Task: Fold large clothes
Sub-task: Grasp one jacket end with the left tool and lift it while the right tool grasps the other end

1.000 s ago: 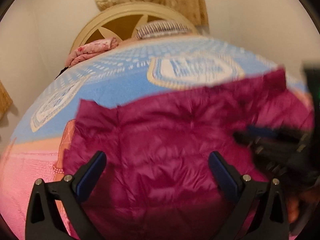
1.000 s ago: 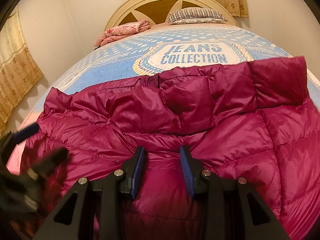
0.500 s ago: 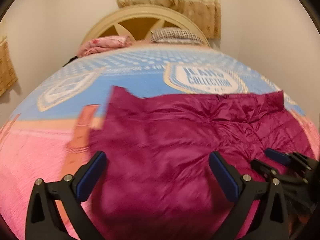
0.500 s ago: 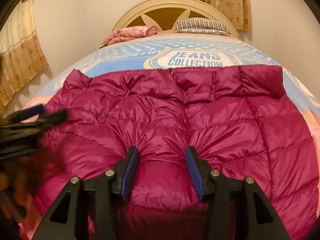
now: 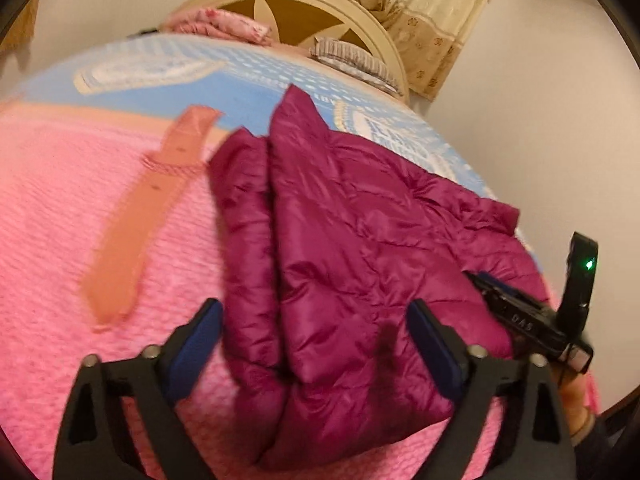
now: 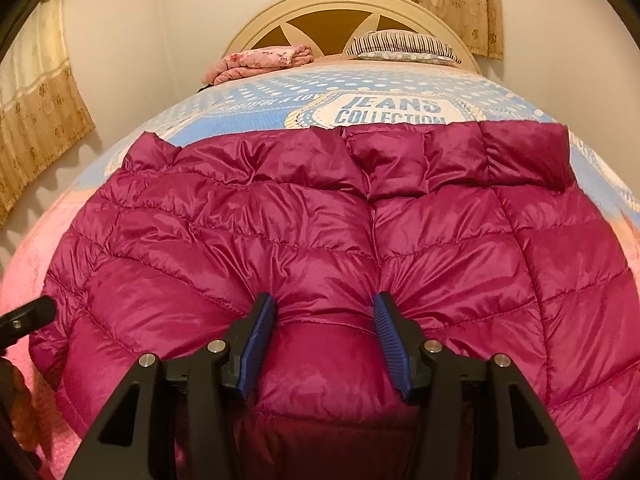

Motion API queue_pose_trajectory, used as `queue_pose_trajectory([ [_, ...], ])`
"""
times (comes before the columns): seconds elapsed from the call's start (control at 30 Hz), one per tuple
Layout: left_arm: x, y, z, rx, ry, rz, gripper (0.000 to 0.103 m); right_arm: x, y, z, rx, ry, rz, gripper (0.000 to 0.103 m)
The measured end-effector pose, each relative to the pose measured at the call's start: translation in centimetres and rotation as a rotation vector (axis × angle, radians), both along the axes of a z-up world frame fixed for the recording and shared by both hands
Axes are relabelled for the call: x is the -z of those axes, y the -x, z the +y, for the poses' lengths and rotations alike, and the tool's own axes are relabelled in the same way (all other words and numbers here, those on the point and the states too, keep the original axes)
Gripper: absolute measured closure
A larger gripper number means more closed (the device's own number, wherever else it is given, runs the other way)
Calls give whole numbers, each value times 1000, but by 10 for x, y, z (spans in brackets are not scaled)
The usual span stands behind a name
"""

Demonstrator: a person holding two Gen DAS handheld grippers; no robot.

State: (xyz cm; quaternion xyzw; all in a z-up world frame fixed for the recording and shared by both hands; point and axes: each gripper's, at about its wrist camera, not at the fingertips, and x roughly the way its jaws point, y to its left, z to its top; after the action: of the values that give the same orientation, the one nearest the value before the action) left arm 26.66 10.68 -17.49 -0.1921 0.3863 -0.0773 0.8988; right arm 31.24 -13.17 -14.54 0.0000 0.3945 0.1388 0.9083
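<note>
A magenta quilted down jacket point(image 6: 320, 220) lies spread across the bed, its far edge near the "JEANS COLLECTION" print. In the left wrist view the jacket point(image 5: 360, 248) shows folded layers at its left side. My left gripper point(image 5: 314, 340) is open and empty, its jaws wide apart above the jacket's near left corner. My right gripper point(image 6: 324, 320) has its jaws partly closed with a bunch of the jacket's near edge pinched between them. The right gripper also shows at the right of the left wrist view point(image 5: 520, 316).
The bed has a pink cover point(image 5: 80, 220) near me and a blue printed sheet point(image 6: 280, 96) beyond. A folded pink blanket point(image 6: 260, 60) and a striped pillow point(image 6: 400, 44) lie by the cream headboard point(image 6: 348, 12). Curtains point(image 6: 36, 120) hang left and behind.
The left gripper has swung left and turned, so the jacket's left edge now shows. The right gripper's jaws opened somewhat and the jacket settled flatter on the bed.
</note>
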Motion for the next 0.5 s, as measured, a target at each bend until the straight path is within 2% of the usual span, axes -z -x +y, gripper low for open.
queue_pose_trajectory([
  [0.1,7,-4,0,17,52,20,37,0,0,-1,0,-2,0,50],
  [0.17,7,-2,2,44,94,15,68,0,1,-1,1,-1,-1,50],
  [0.23,1,2,4,70,142,-16,81,0,1,-2,0,-1,0,49],
  [0.27,-4,5,2,81,141,-33,85,0,1,-2,0,0,0,49],
  [0.5,-73,27,-33,188,133,-204,89,1,0,-4,0,-3,0,49],
])
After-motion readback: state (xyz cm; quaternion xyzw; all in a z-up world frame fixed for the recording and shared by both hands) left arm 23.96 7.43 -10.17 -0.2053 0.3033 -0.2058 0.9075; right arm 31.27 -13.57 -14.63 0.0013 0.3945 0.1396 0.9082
